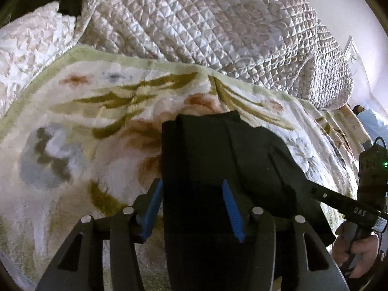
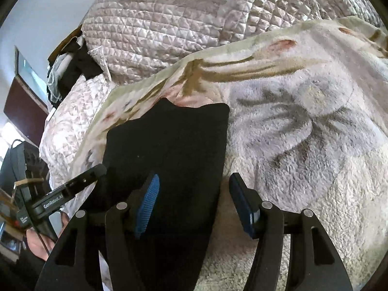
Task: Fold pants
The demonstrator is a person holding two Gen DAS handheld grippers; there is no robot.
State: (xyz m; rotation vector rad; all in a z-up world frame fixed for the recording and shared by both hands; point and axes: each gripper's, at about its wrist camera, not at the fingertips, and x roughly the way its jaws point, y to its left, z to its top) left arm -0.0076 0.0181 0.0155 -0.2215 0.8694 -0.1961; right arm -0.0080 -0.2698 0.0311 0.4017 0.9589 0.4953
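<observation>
The black pants lie as a long folded strip on a fleecy floral blanket. In the left wrist view my left gripper is open and straddles the strip's left edge. One blue pad is over the blanket and the other pad over the cloth. In the right wrist view the same pants run up the middle. My right gripper is open astride their right edge, neither pad pressing the cloth. Each view shows the other gripper's finger beside the pants, the right gripper and the left gripper.
A bulky quilted bedspread is heaped behind the blanket, with a pale quilted pillow beside it. Dark clothes and a brown wooden panel are at the bed's far end. A hand grips the right gripper's handle.
</observation>
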